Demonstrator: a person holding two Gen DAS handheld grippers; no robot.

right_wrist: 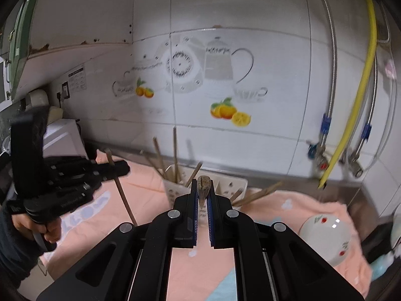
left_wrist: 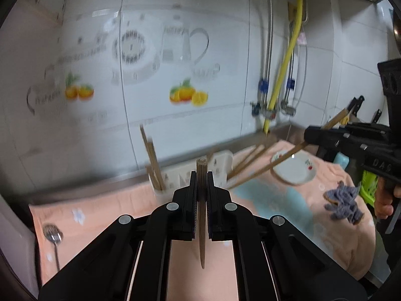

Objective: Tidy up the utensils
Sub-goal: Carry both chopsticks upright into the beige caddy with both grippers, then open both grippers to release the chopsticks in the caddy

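Both grippers hang above the peach towel [left_wrist: 338,238], each clamped on 1 wooden chopstick. The left gripper [left_wrist: 201,175] pinches its chopstick [left_wrist: 201,213] between narrow jaws, the stick pointing down. The right gripper [right_wrist: 203,188] grips another chopstick [right_wrist: 203,184] the same way. Behind them, against the tiled wall, the white utensil holder [right_wrist: 225,188] already has several chopsticks [right_wrist: 175,160] in it. A white bowl [right_wrist: 325,235] lies on the towel to the right.

Two grippers, left [left_wrist: 201,175] and right [right_wrist: 203,184], one chopstick [left_wrist: 202,210] in each; one holder [right_wrist: 175,188]; one bowl [right_wrist: 325,235]; one spoon [left_wrist: 53,235].
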